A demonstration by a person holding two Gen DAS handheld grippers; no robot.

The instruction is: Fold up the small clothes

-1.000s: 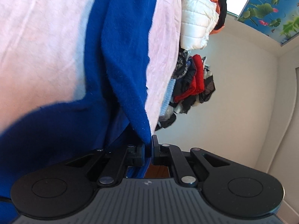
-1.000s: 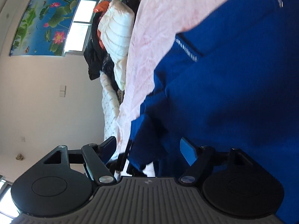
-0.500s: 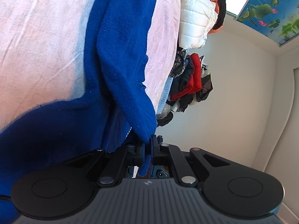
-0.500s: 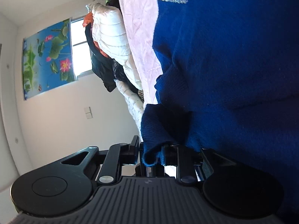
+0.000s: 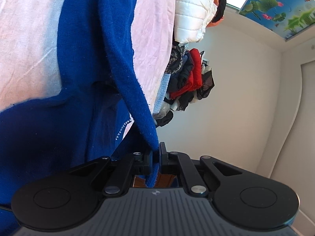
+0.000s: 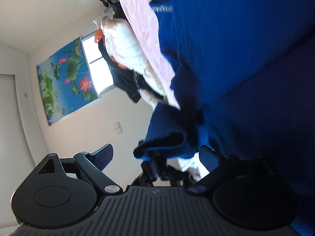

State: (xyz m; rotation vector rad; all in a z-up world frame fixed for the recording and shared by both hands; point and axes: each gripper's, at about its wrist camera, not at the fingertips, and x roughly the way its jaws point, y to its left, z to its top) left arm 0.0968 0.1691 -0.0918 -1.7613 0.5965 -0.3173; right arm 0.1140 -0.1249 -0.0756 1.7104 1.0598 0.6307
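Right hand-held gripper [image 6: 156, 156] with jaws opening — blue knit garment [image 6: 226, 59] edge between them, unpinched, over pink sheet [image 6: 143, 19]

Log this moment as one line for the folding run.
left tongs: shut on blue sweater edge | right tongs: opening, pads off sweater | surface: pink sheet

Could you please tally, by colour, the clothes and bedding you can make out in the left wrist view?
Blue garment: 1
Pink sheet: 1
White puffer jacket: 1
Red garment in the pile: 1
Total: 4
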